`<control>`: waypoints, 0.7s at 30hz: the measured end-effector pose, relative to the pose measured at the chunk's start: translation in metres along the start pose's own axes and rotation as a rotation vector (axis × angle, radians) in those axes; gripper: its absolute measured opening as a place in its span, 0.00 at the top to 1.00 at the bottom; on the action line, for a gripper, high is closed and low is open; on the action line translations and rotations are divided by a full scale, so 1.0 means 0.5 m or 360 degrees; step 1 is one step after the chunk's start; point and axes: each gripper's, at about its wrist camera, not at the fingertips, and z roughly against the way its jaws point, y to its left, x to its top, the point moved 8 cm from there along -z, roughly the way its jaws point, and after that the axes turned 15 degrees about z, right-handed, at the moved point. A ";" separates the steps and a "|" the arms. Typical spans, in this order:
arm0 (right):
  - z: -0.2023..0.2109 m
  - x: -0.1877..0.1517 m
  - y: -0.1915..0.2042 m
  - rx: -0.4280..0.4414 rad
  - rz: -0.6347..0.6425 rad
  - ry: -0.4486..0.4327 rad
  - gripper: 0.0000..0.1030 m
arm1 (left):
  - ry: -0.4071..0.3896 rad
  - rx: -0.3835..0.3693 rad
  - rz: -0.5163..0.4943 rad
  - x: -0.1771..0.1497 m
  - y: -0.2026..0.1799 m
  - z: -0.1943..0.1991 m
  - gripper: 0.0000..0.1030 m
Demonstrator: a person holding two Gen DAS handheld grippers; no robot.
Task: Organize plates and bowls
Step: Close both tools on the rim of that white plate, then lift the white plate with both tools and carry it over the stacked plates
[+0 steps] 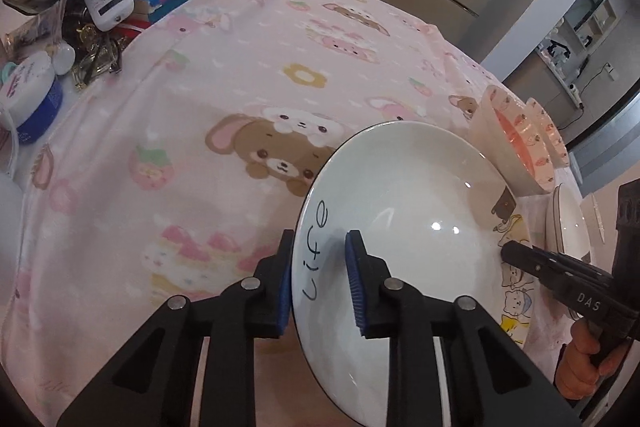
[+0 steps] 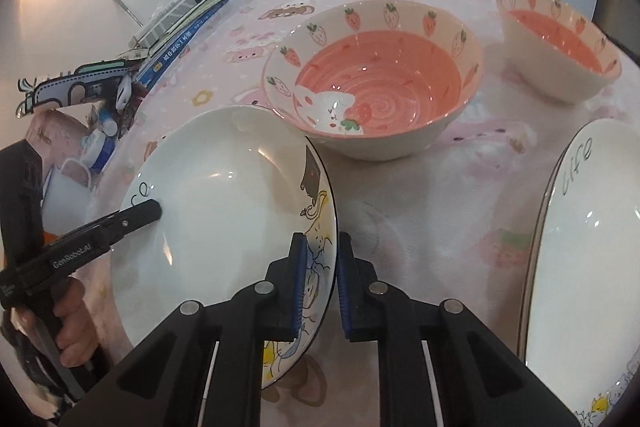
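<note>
Both sets of jaws straddle the rim of the same white plate [image 1: 400, 227], one at each end. From here I see my left gripper [image 1: 320, 283] over the edge marked "life", one blue pad outside the rim and one inside, narrowed to the rim though I cannot say both pads press. My right gripper [image 2: 322, 287] pinches the opposite, cartoon-painted edge, its pads close on either side.

So the plate sits between my two hands, near me on the pink tablecloth [image 1: 192, 75], already tipped rather than flat. A large strawberry bowl [image 2: 374, 79] stands just beyond its far edge, a smaller bowl [image 2: 560, 43] farther right, and a second white plate [image 2: 592, 247] to the right. I judge the lift must stay level between both hands.
</note>
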 end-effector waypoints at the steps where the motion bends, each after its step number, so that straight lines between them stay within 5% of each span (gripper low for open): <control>1: 0.001 -0.001 -0.001 0.0013 -0.0006 0.0001 0.86 | 0.0000 0.0007 -0.0003 0.000 0.000 -0.001 0.78; 21: 0.125 -0.053 -0.021 -0.0105 -0.0039 -0.0006 0.86 | 0.0030 0.0070 -0.0172 -0.078 -0.087 0.058 0.79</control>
